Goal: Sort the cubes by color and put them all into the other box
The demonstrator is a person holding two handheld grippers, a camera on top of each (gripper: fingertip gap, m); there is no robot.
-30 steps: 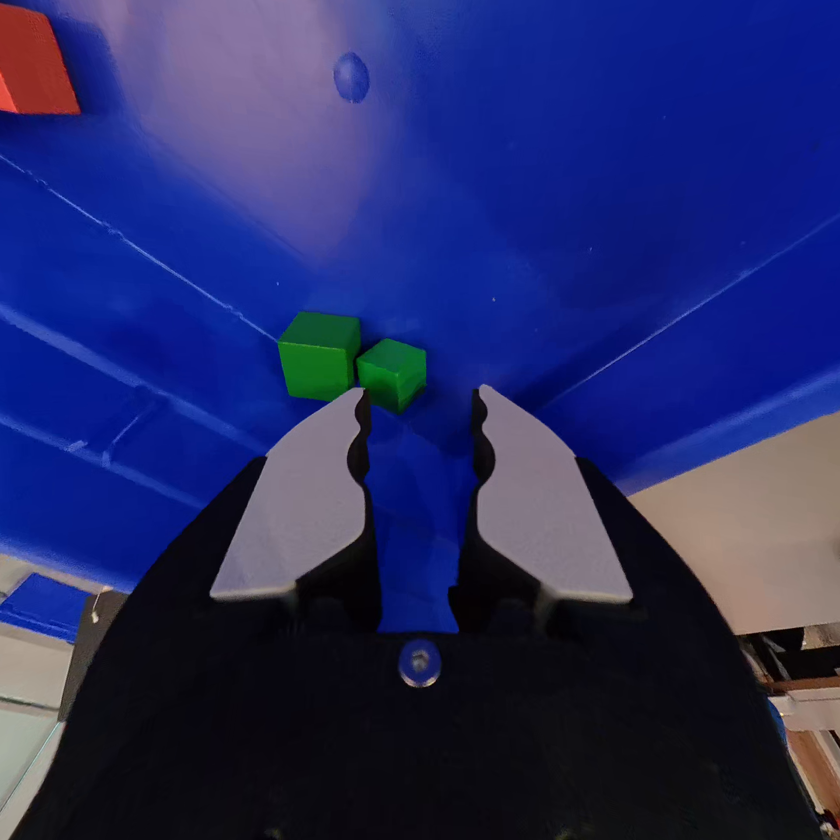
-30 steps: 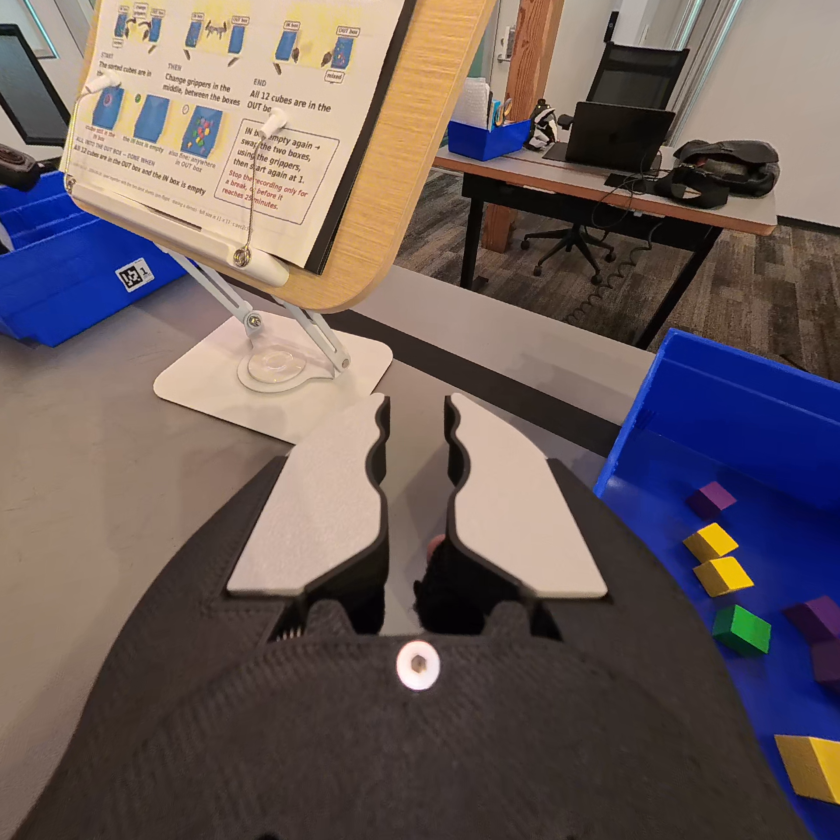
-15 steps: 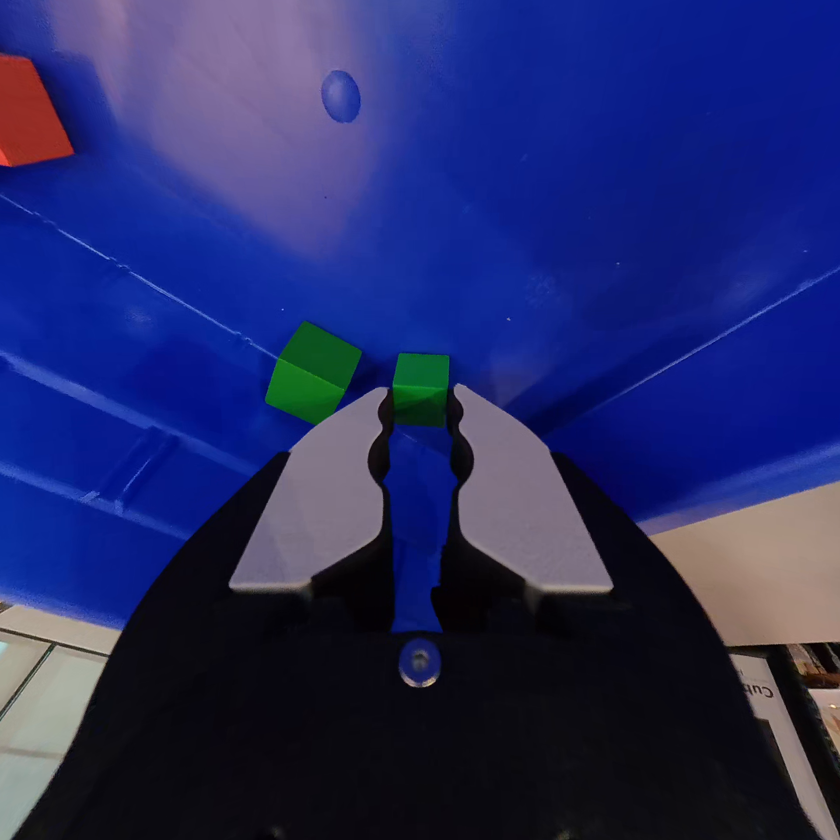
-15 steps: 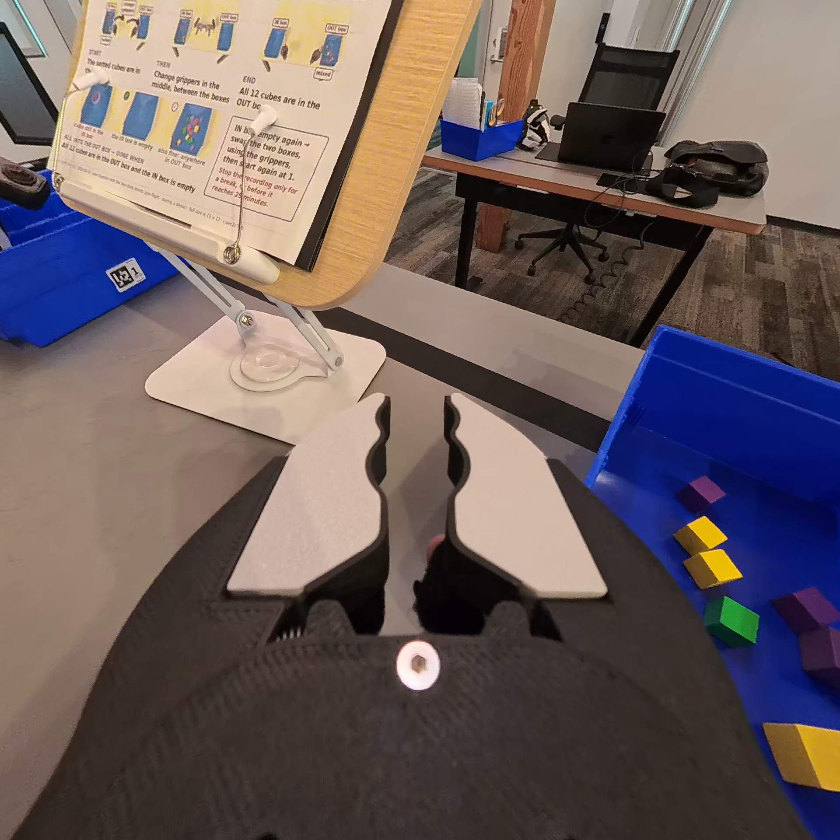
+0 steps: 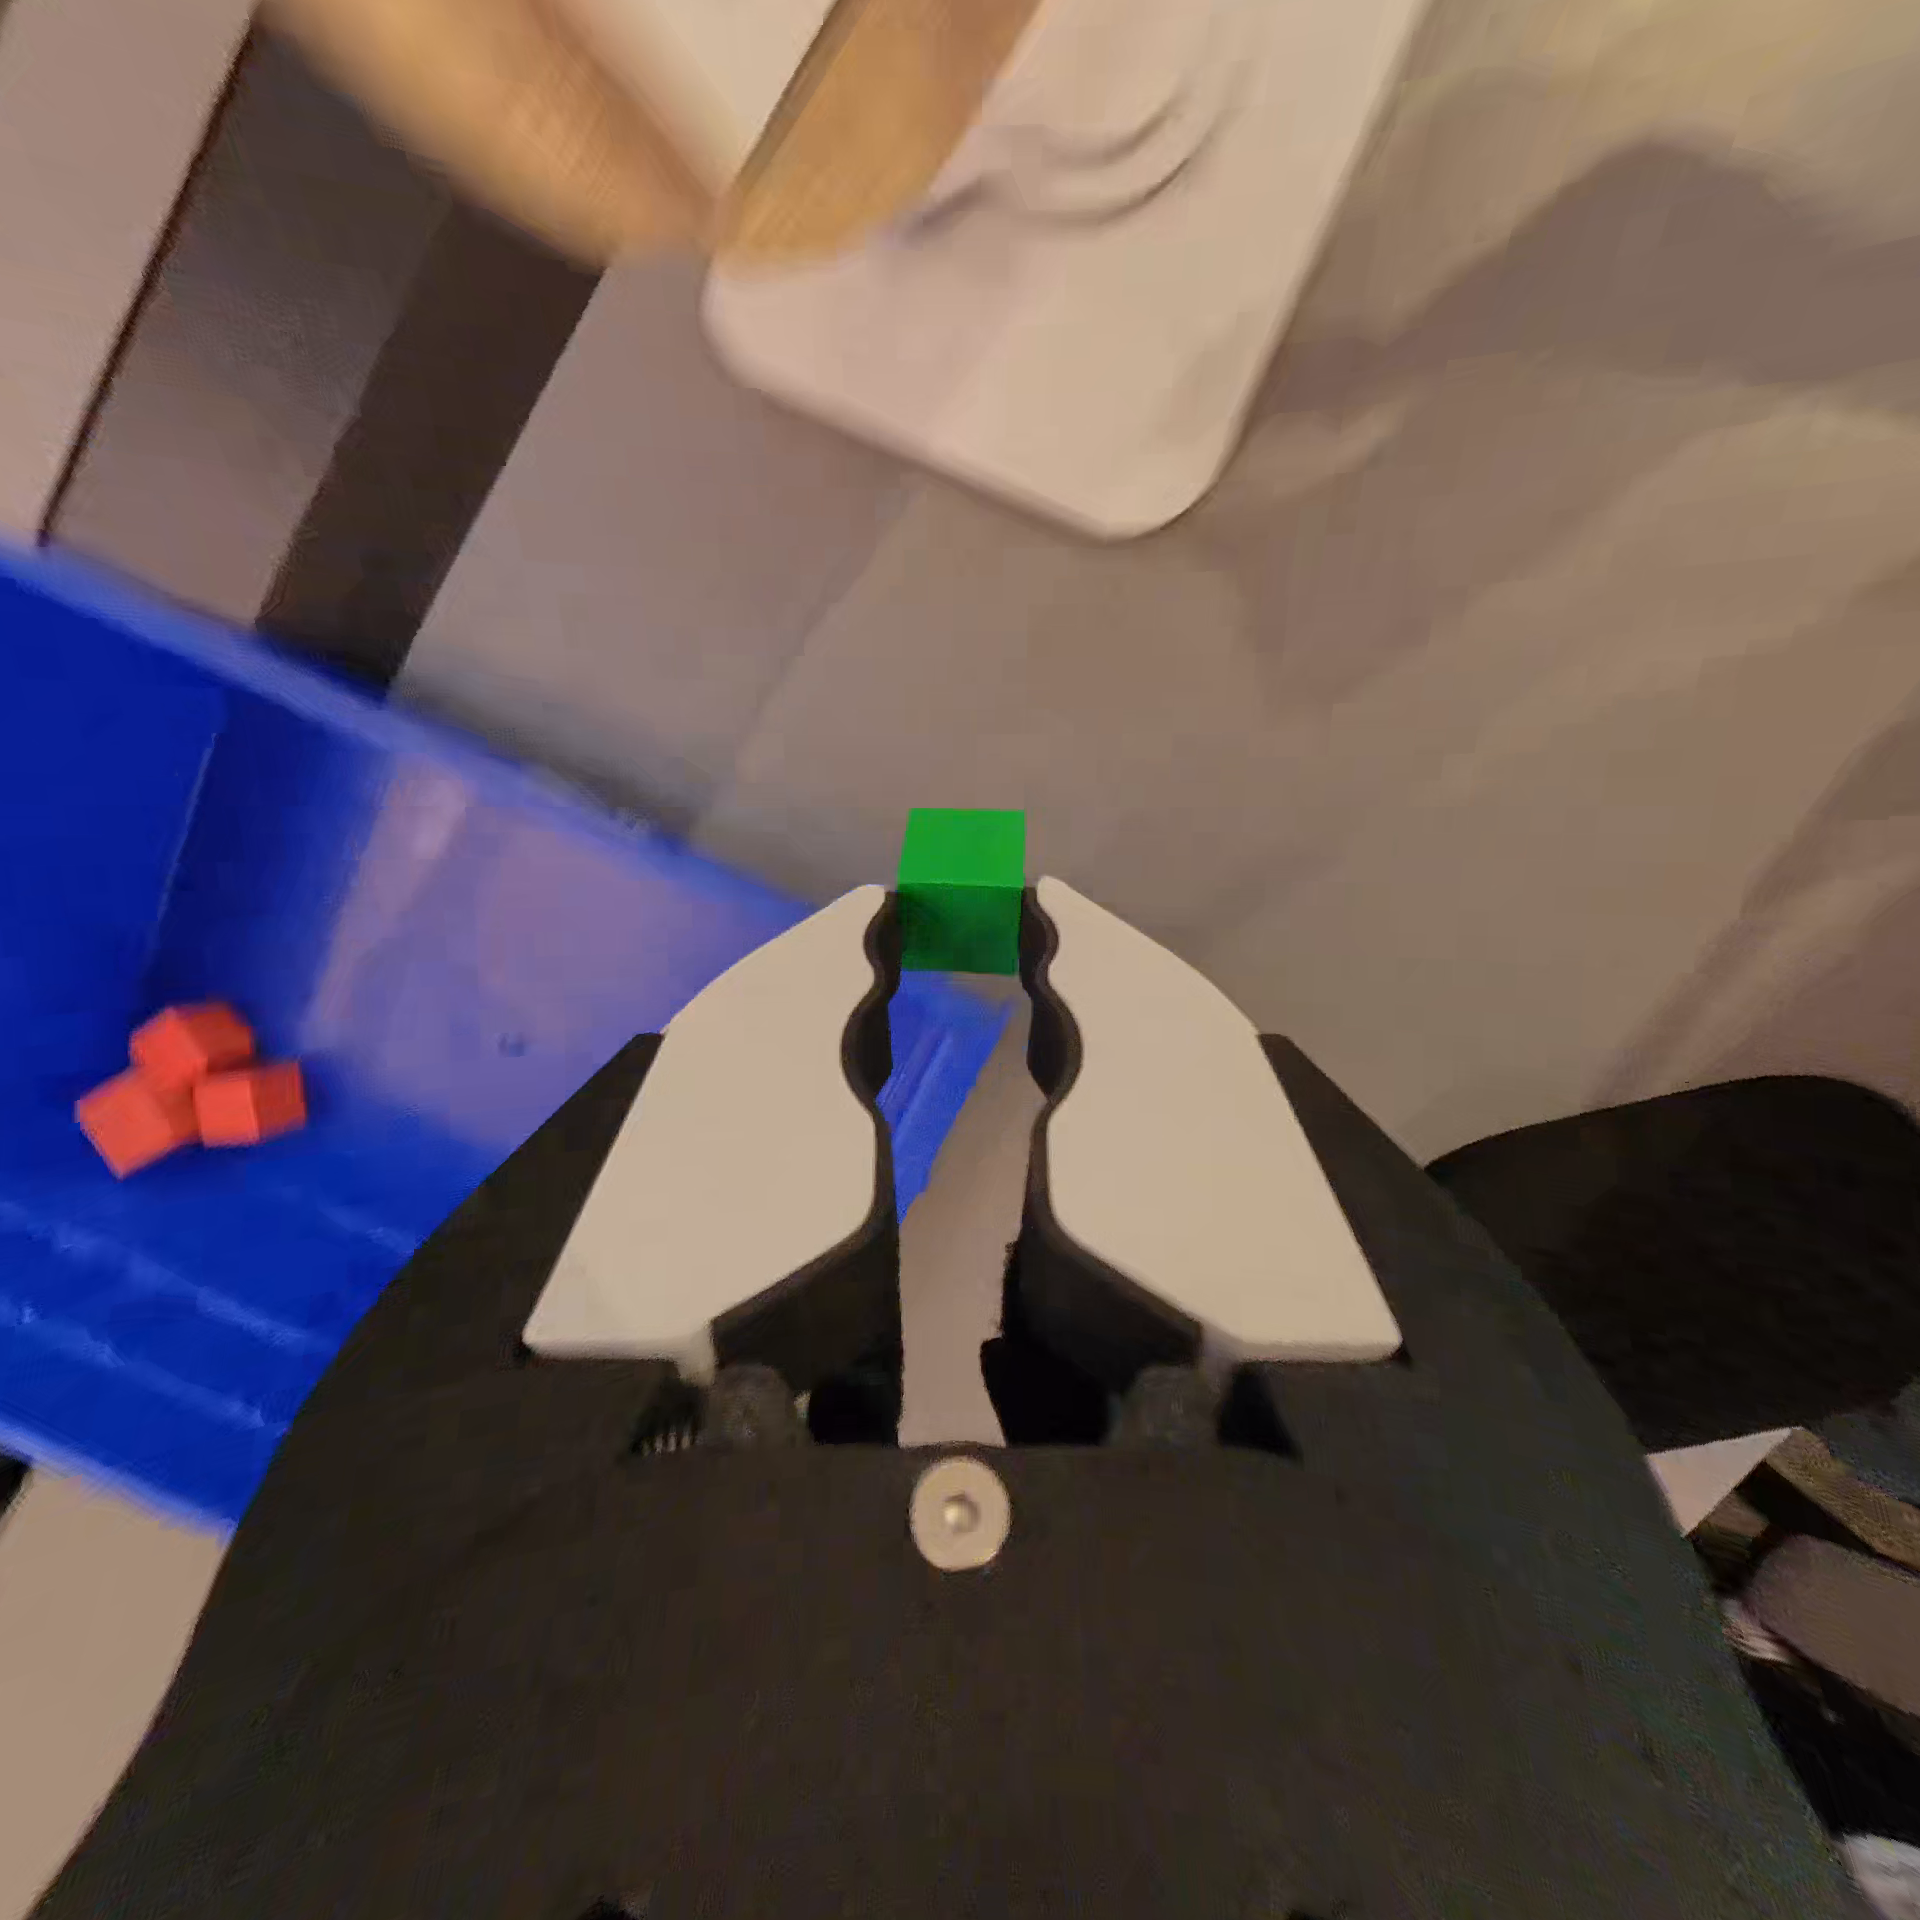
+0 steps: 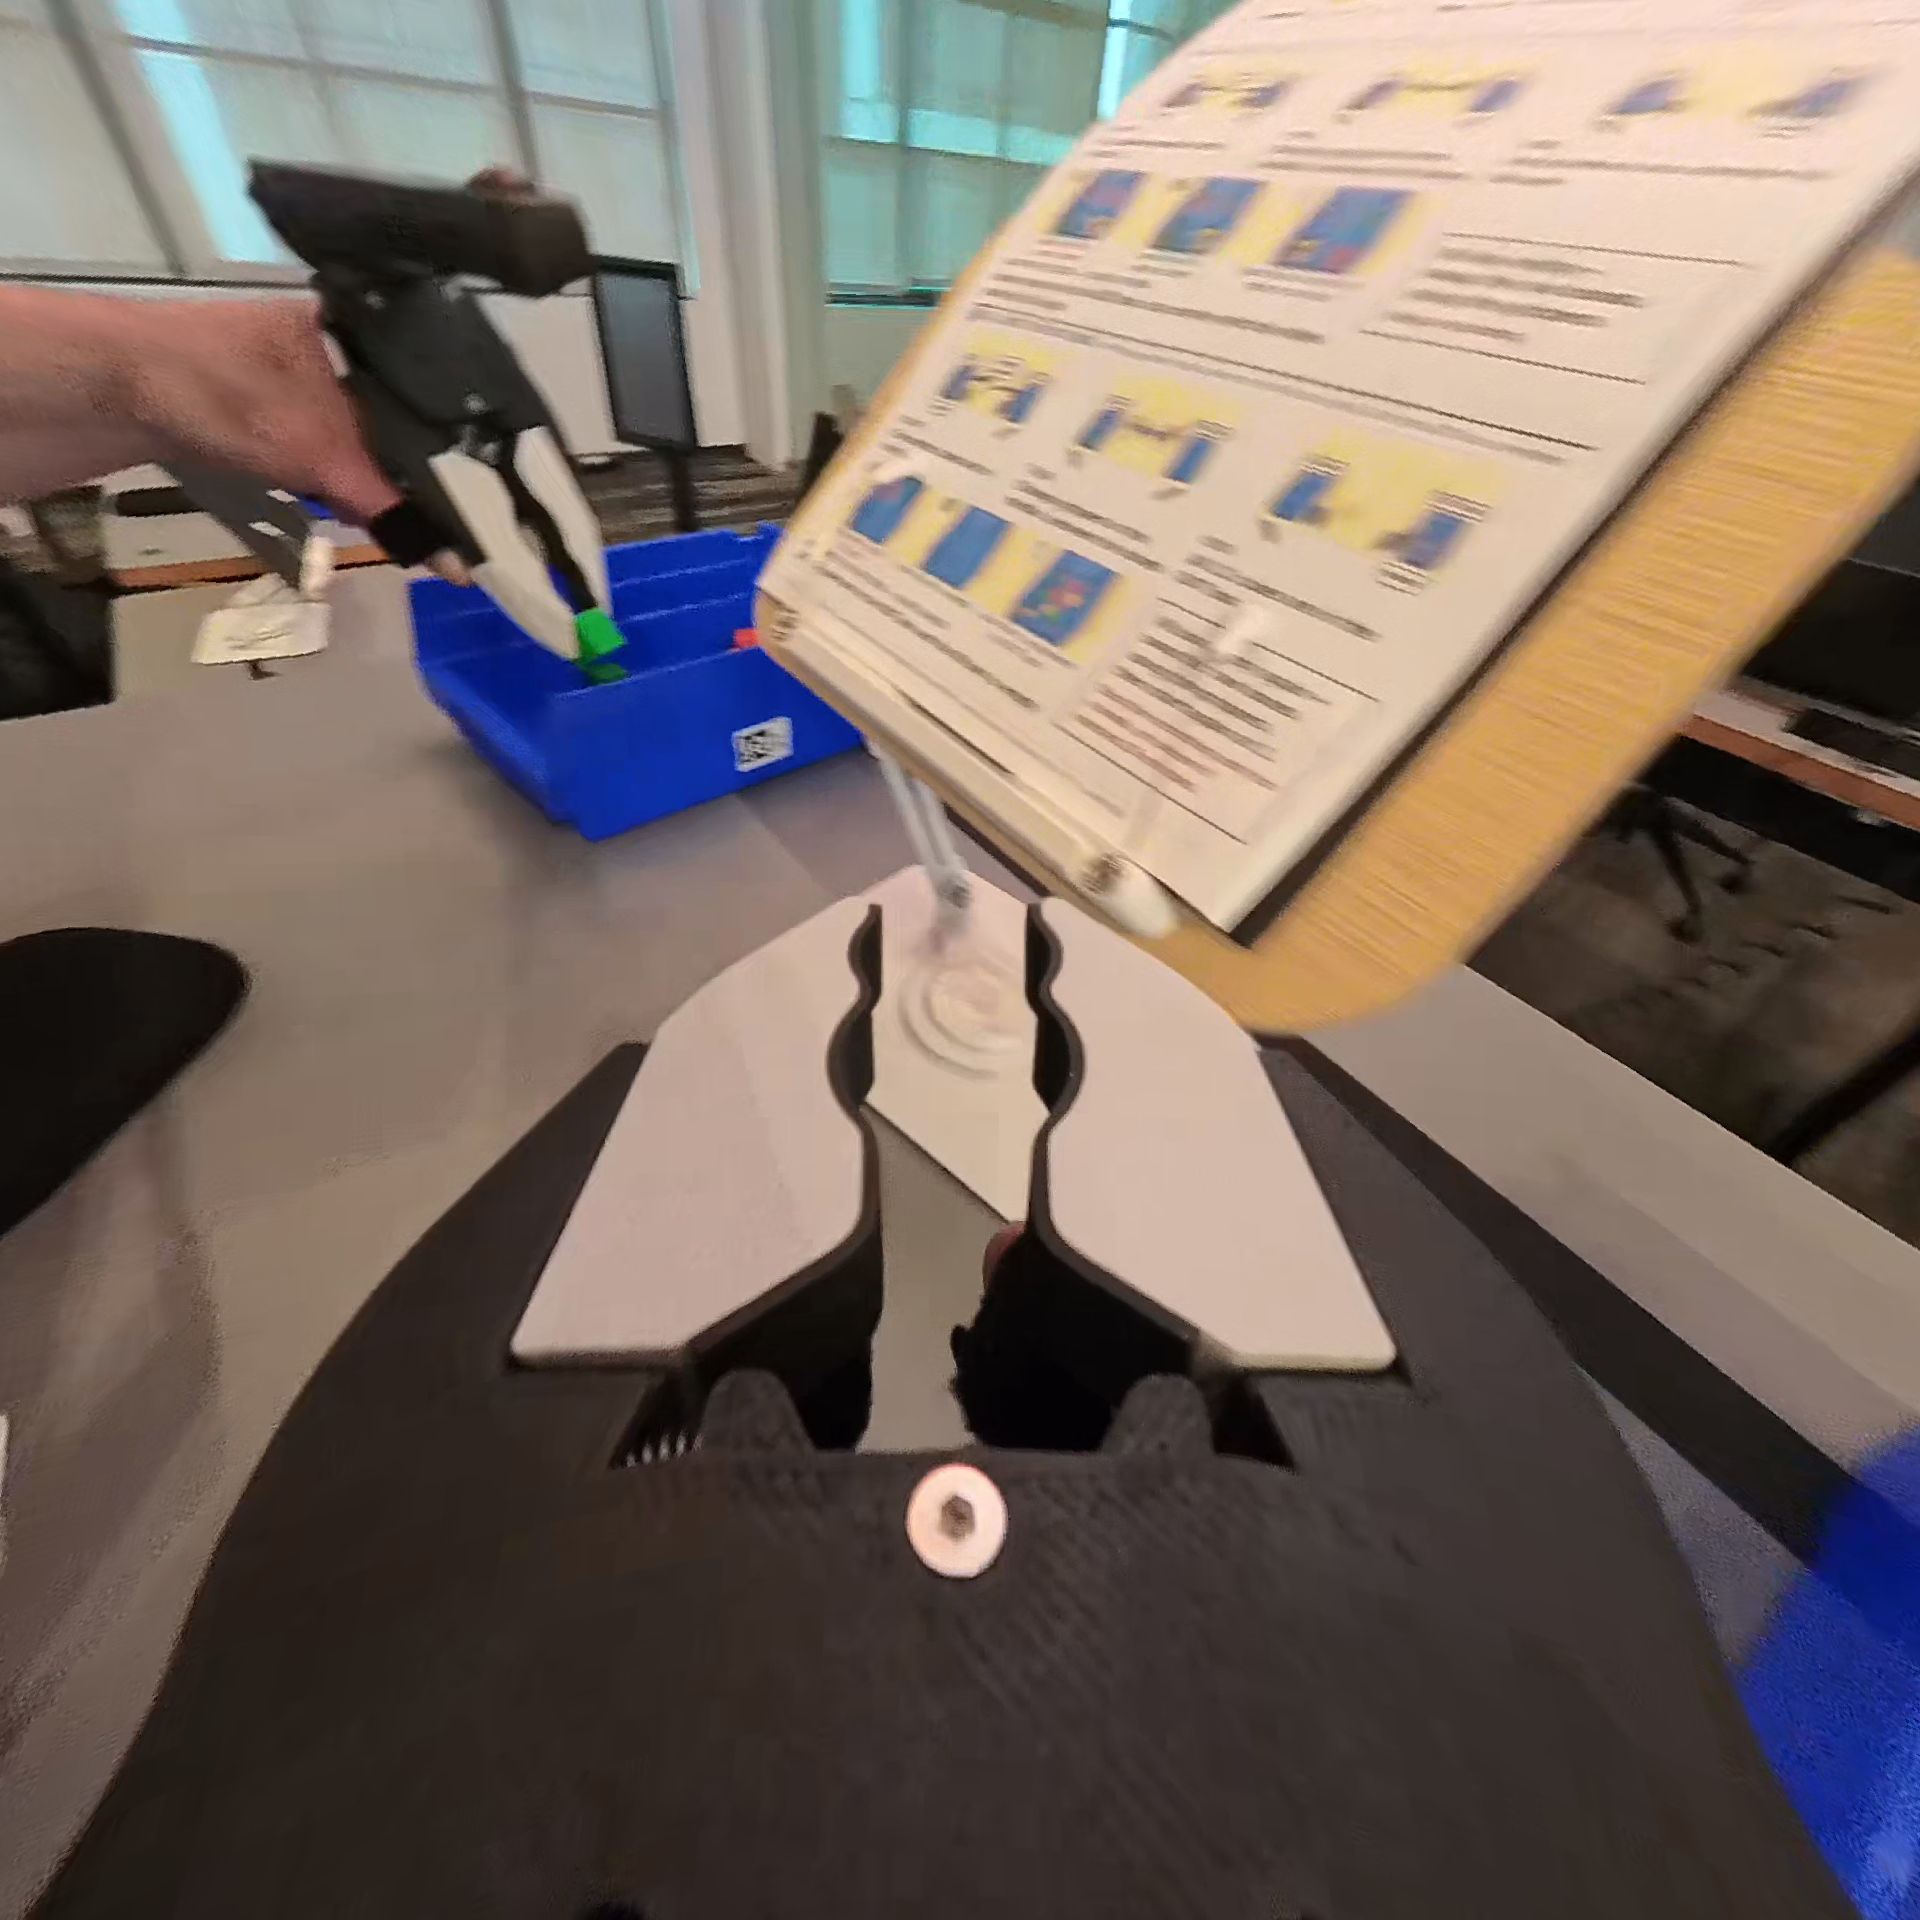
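At frame centre, green cube [image 5: 961, 894] clamped between left gripper [image 5: 958, 914] pads, above bench beside blue box [image 5: 156, 831]. Right gripper [image 6: 951, 935] released, nothing held. Cube to be kept level, lowered away from red cubes [image 5: 192, 1096].

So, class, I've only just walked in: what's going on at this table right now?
A person is sorting coloured cubes with two hand-held grippers. The left gripper is shut on a green cube, both fingers pressed to its sides, and holds it lifted above the blue box. Three red cubes lie bunched together in that box. The right gripper holds nothing and points at the white base of a document stand on the grey table.
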